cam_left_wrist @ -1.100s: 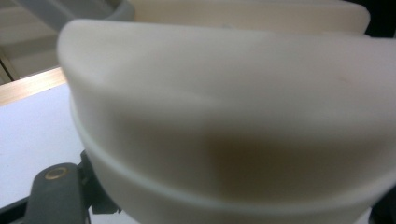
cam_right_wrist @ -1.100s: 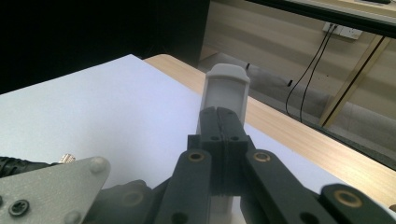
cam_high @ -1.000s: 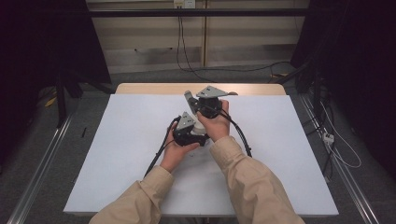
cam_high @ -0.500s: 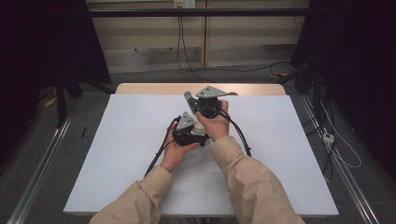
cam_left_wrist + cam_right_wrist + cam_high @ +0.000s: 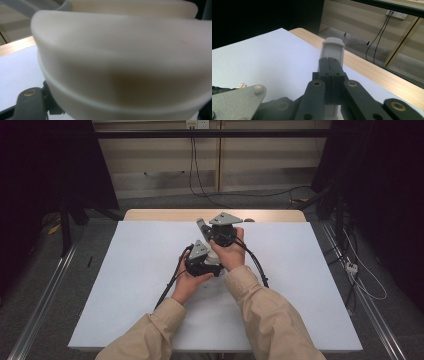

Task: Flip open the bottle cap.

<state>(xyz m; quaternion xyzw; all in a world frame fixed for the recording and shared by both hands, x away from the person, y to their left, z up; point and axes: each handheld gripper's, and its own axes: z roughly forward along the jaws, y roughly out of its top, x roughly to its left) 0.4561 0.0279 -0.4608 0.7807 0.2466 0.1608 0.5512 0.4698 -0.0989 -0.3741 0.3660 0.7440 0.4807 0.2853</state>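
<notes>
High view, centre of the frame: a person's two forearms in tan sleeves (image 5: 270, 320) come up from the bottom edge over a white rectangular sheet (image 5: 125, 270) that covers a light wooden table (image 5: 165, 214); the left hand (image 5: 187, 285) holds the left gripper (image 5: 200, 260) just below and to the left of the right gripper (image 5: 220, 232), which the right hand (image 5: 229, 251) grips, and the two tools sit touching or almost touching, each topped by a grey three-cornered plate; black cables (image 5: 172, 280) trail from them down the sheet toward the lower left and lower right; a small pale grey block (image 5: 201, 225) shows at the upper left of the right gripper. Right gripper view: the two black jaws rise from the bottom centre and are pressed together, their tips overlapping a pale grey rounded plastic block (image 5: 333, 48) that stands up past them at the middle of the frame; whether they truly pinch it or it merely sits beyond them I cannot tell; the white sheet spreads across the left, the wooden table edge (image 5: 372, 72) runs diagonally at the right, and the other tool's grey plate (image 5: 237, 102) lies at the lower left. Left gripper view: a cream, smooth, curved surface (image 5: 125, 62), blurred by closeness, covers most of the frame; one dark jaw link with a brass pin (image 5: 28, 102) sits at the lower left, so I cannot tell how these jaws stand.
</notes>
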